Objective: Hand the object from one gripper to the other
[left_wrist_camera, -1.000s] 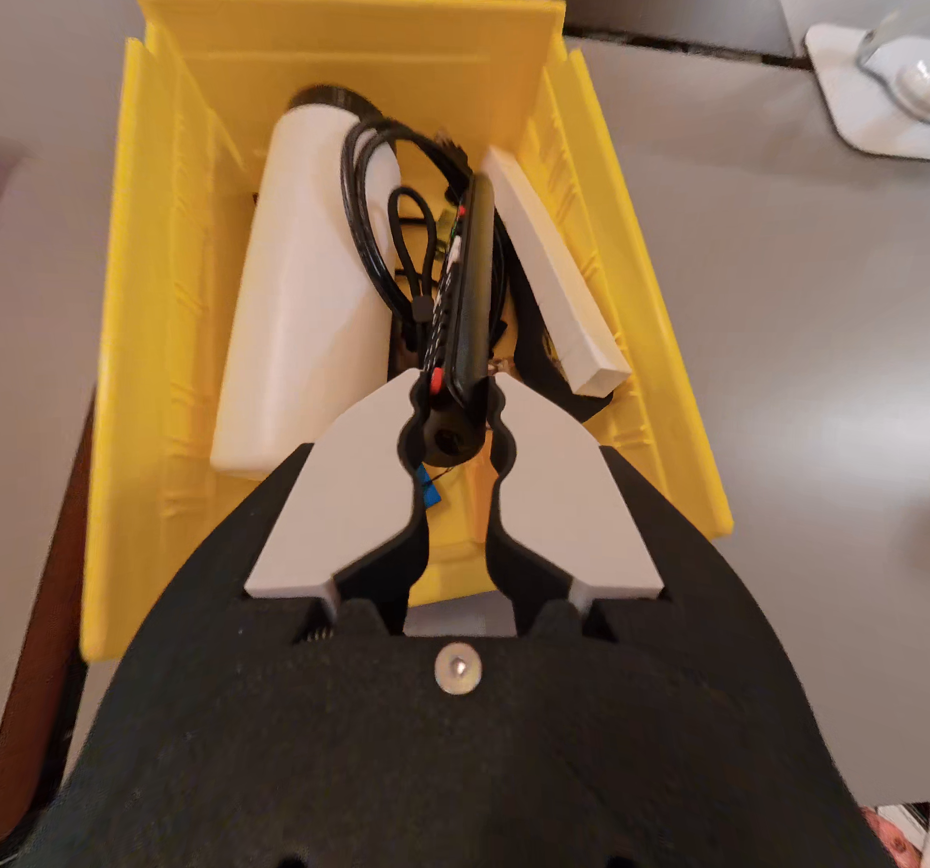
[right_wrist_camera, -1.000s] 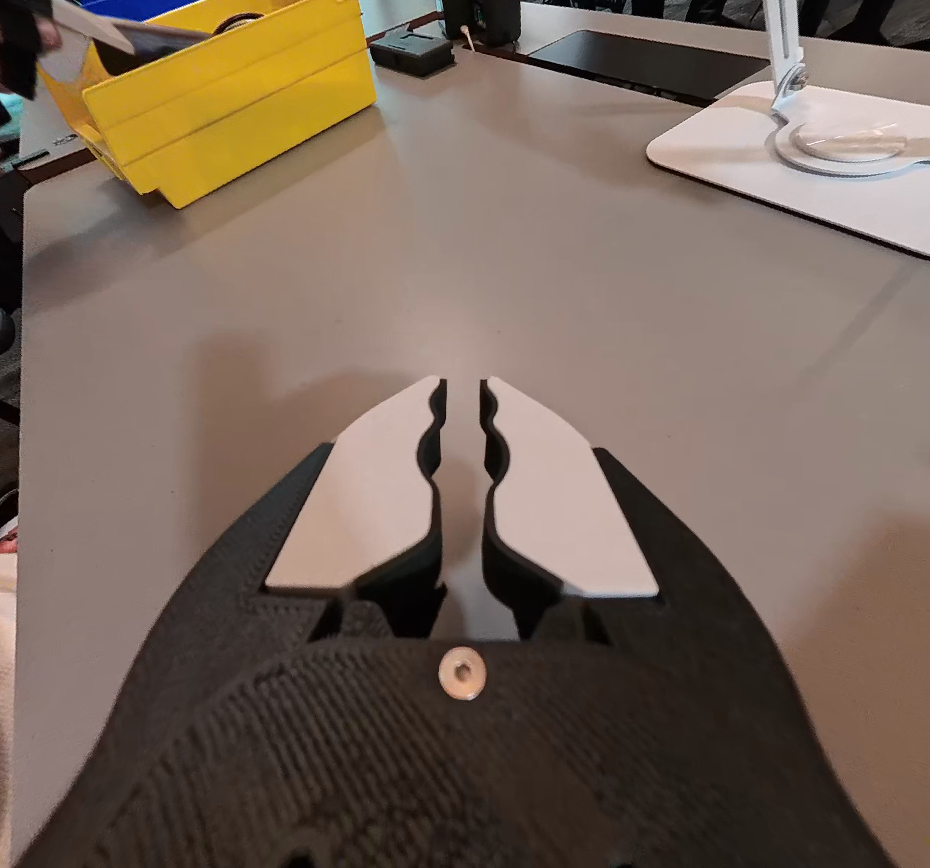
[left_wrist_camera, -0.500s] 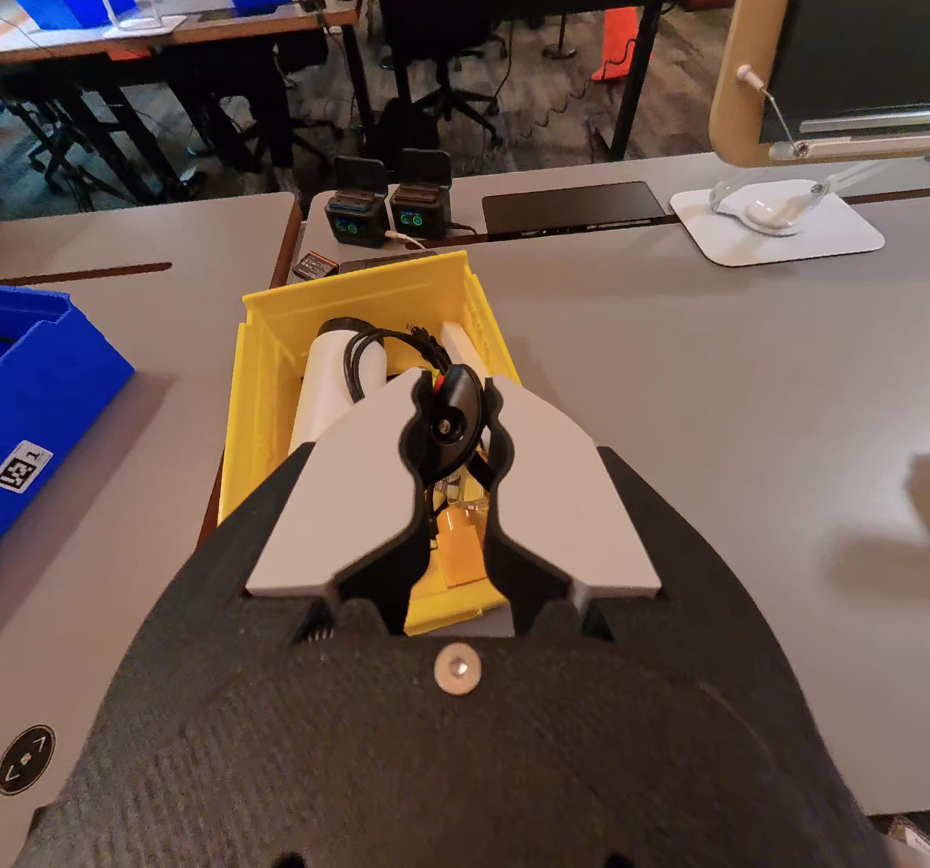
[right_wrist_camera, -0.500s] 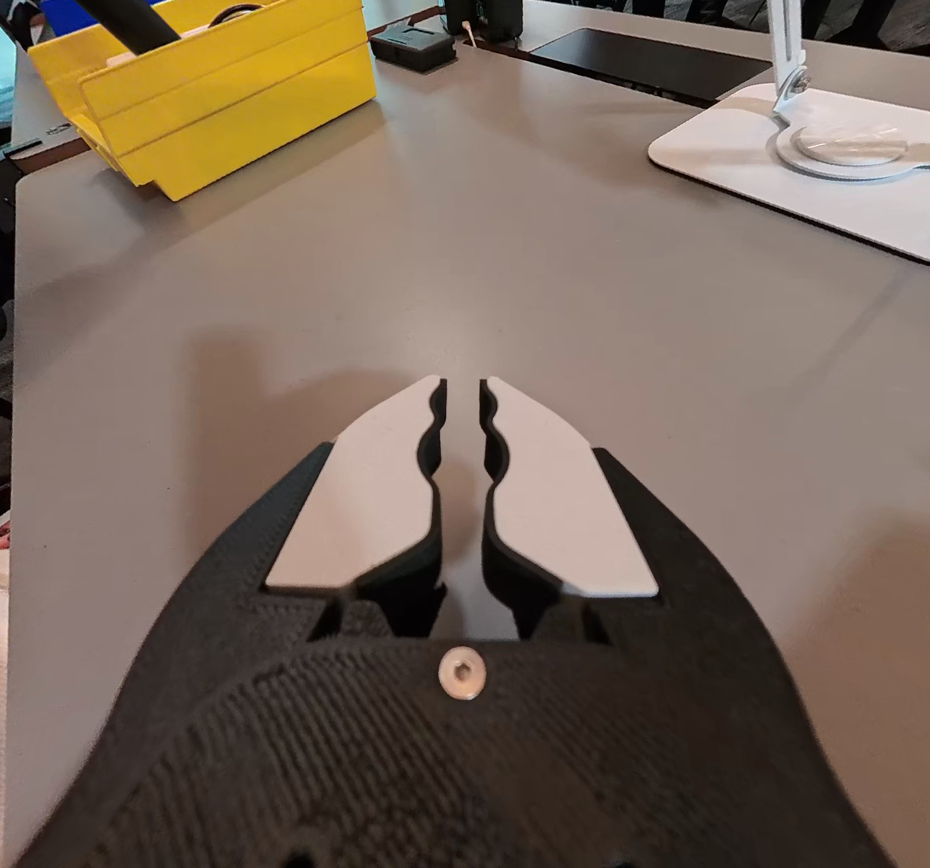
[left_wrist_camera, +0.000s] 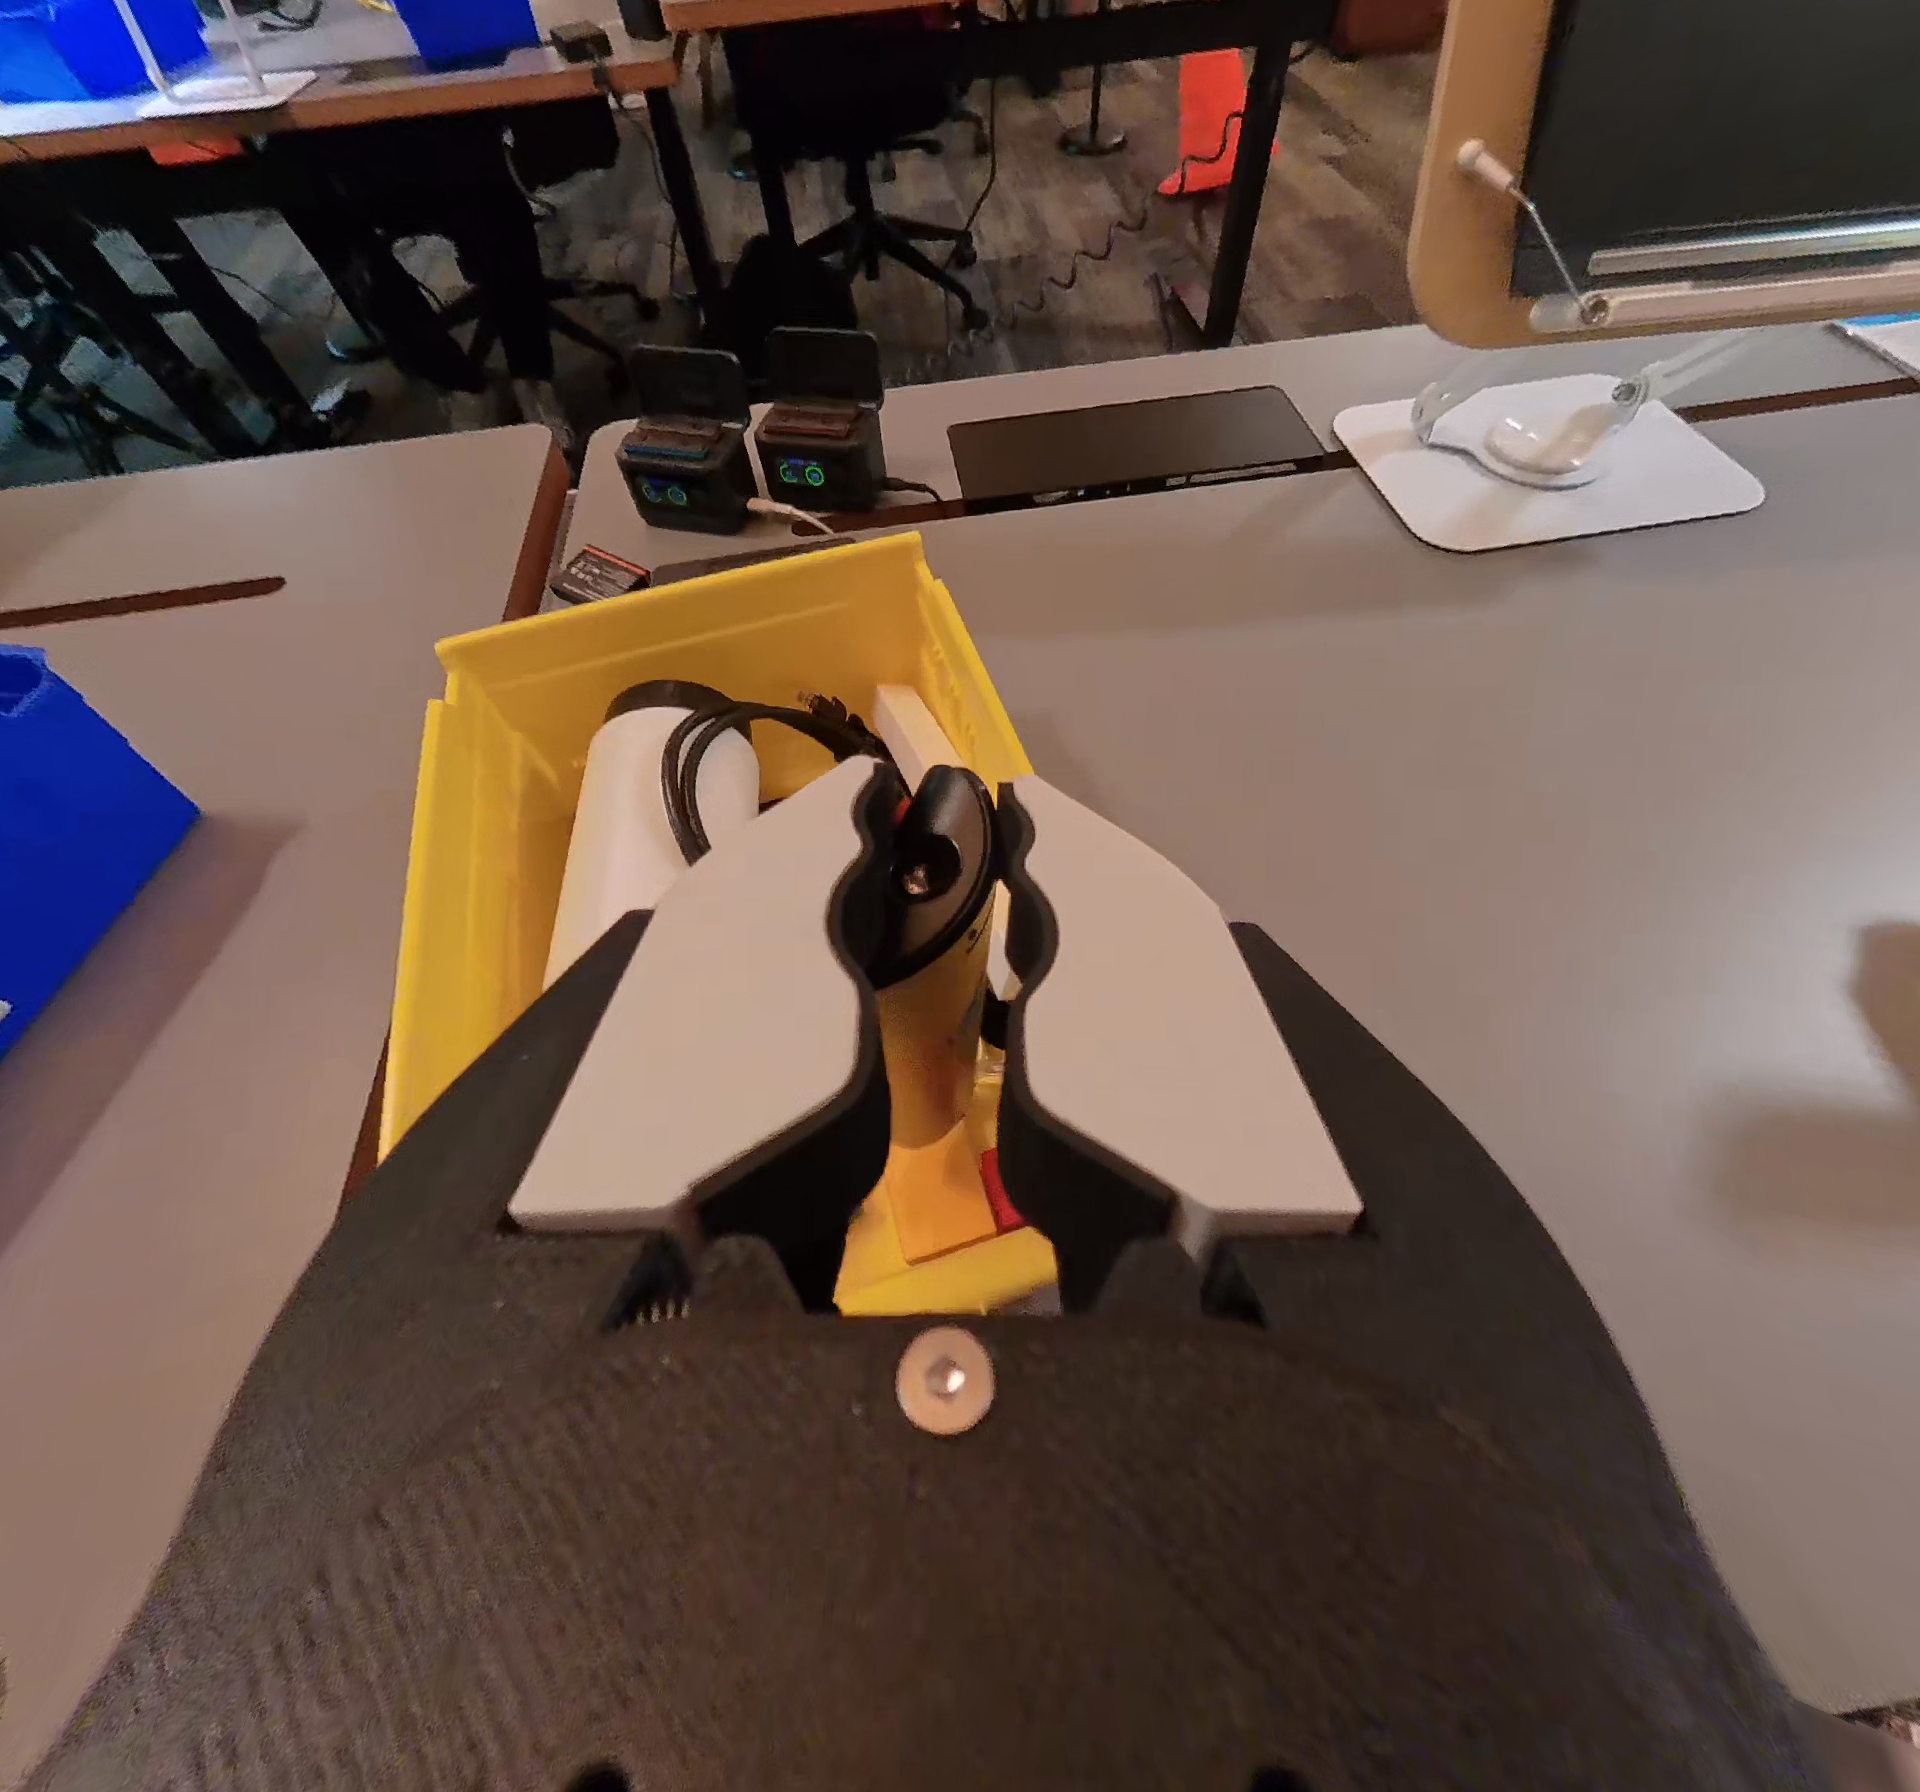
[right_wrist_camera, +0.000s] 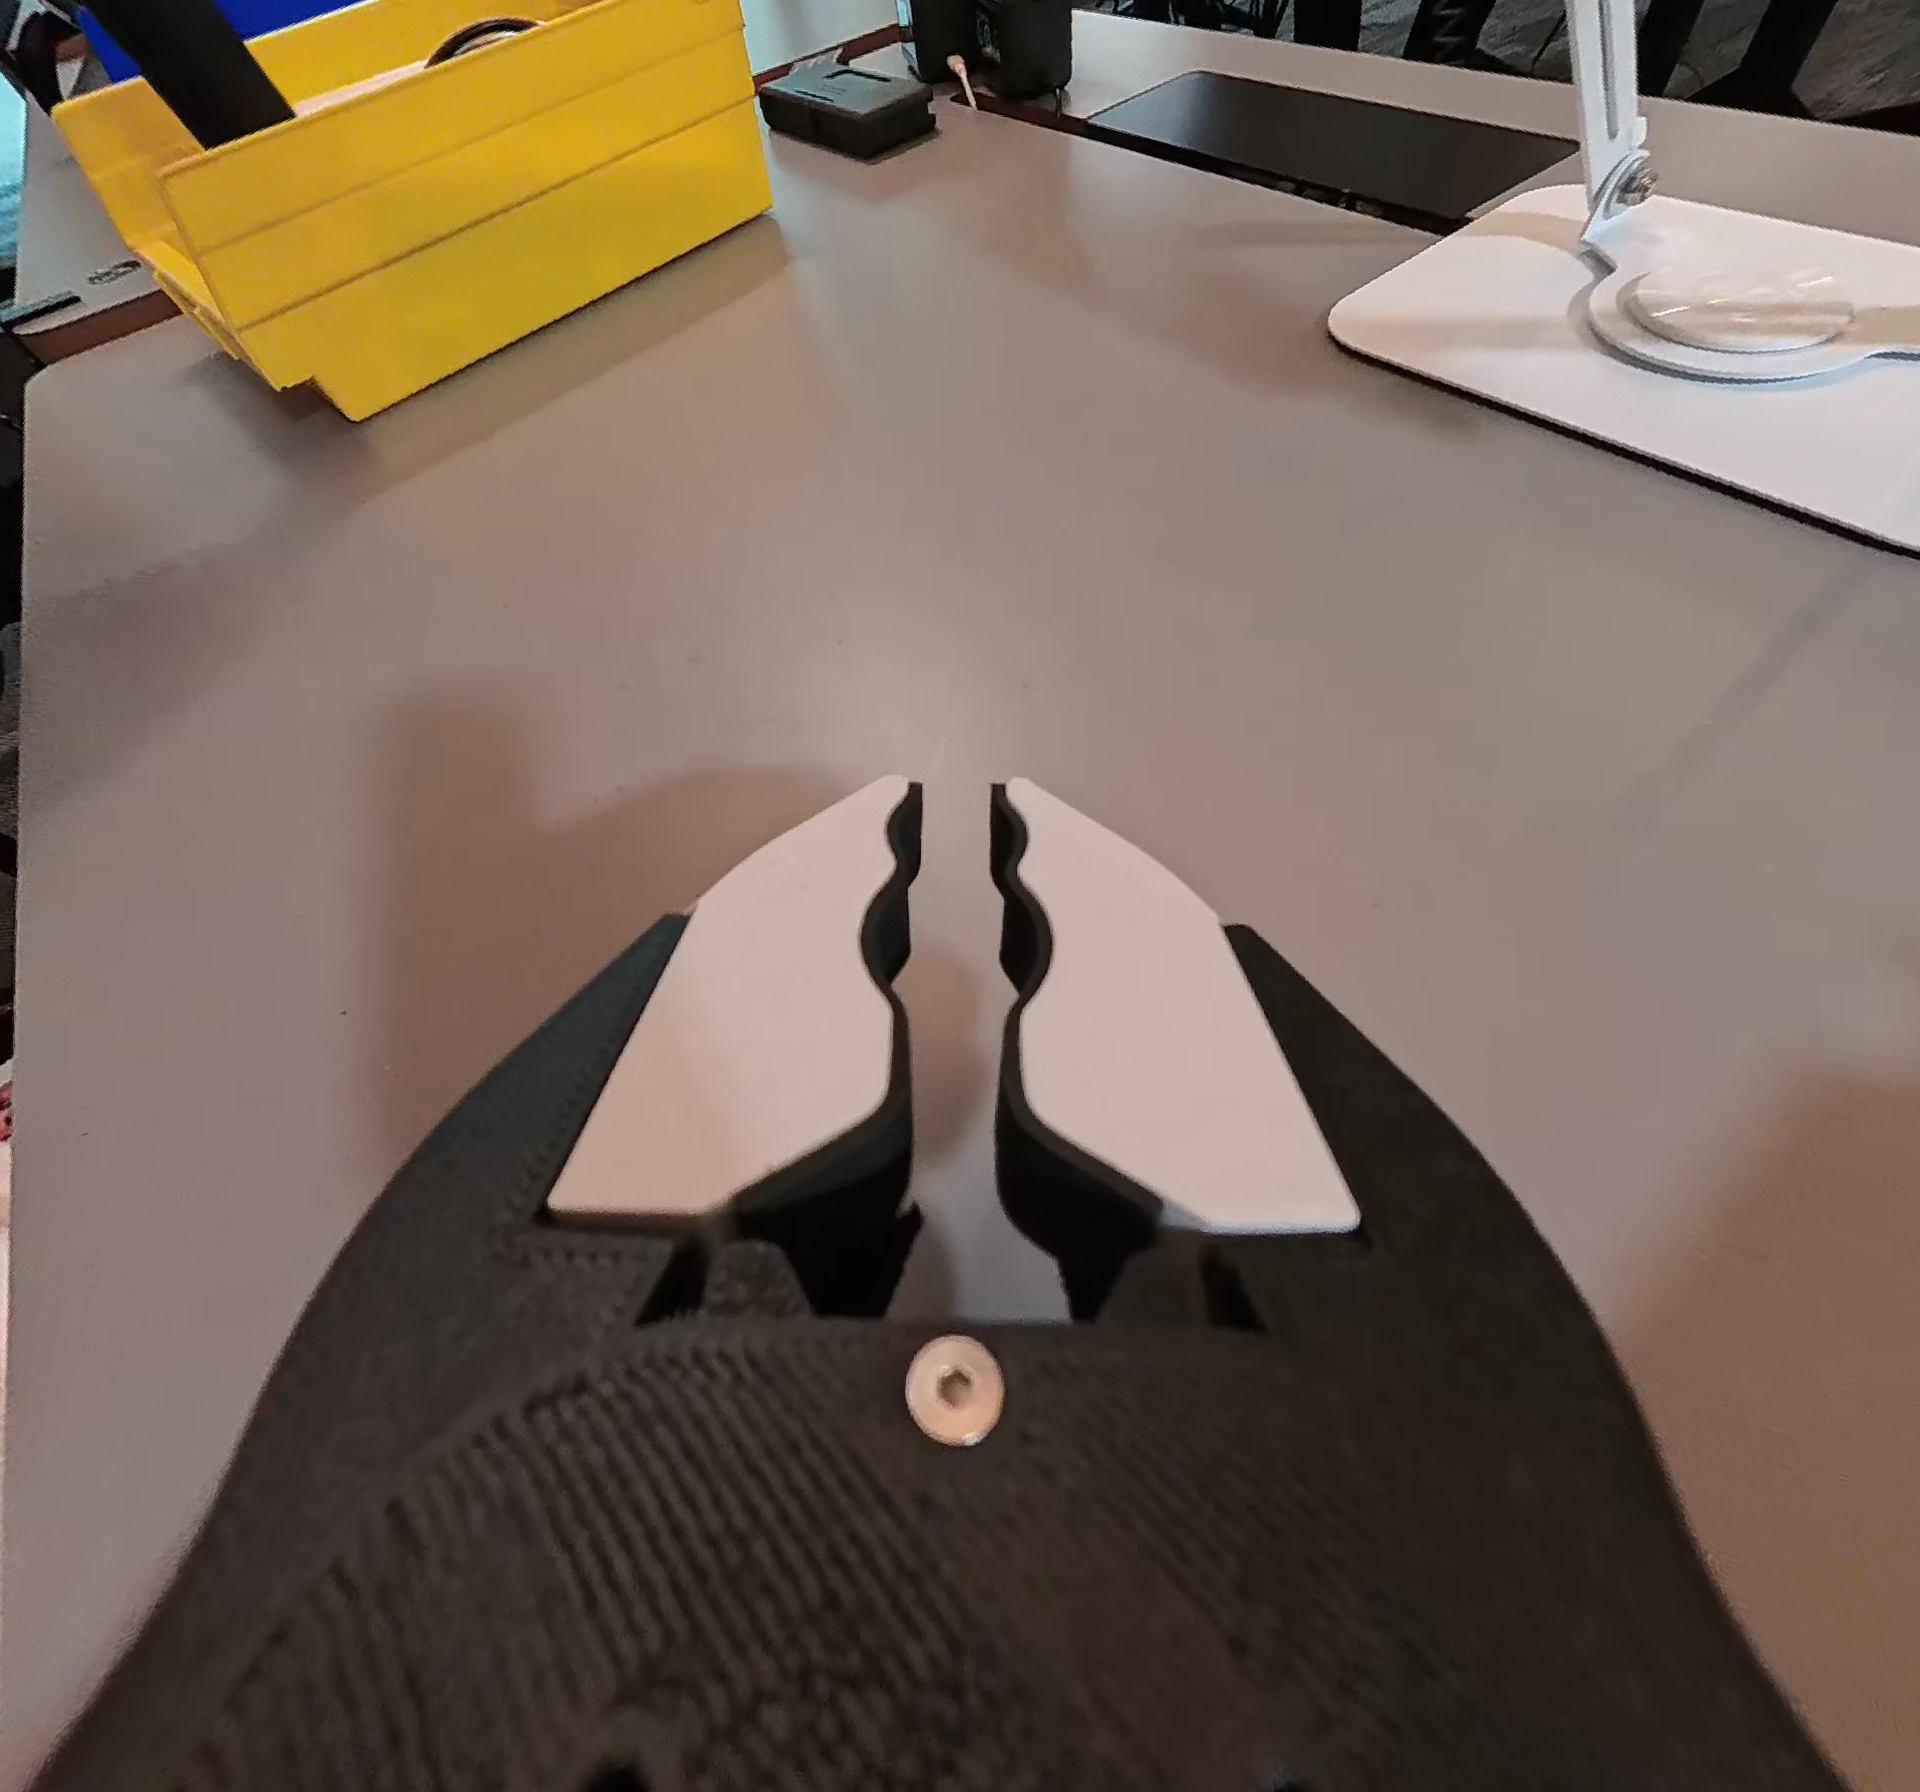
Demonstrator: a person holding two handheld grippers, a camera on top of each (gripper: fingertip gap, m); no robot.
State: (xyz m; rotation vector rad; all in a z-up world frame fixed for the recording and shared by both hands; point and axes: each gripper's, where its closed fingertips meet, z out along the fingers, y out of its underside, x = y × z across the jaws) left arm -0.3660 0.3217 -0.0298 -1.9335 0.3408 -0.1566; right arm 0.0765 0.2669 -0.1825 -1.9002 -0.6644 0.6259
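Observation:
My left gripper [left_wrist_camera: 940,786] is shut on a black remote control [left_wrist_camera: 935,869] near its end, and the rest of it hangs down between the fingers. It holds the remote above the yellow bin [left_wrist_camera: 675,630]. In the right wrist view the remote [right_wrist_camera: 156,7] shows as a dark bar slanting up out of the yellow bin [right_wrist_camera: 468,215] at the far left. My right gripper [right_wrist_camera: 954,792] is empty, its jaws drawn together with a narrow slit between them. It hovers low over the grey table, well apart from the bin.
The bin holds a white bottle [left_wrist_camera: 623,828], a coiled black cable [left_wrist_camera: 727,734] and a white block [left_wrist_camera: 914,724]. A blue bin [left_wrist_camera: 62,838] stands to the left. Two black charger cases [left_wrist_camera: 748,454], a black pad [left_wrist_camera: 1132,438] and a white monitor stand base [right_wrist_camera: 1662,360] lie at the back.
My left gripper has lifted the remote up out of the bin and drawn back, so the bin looks smaller and farther. The right gripper has barely moved.

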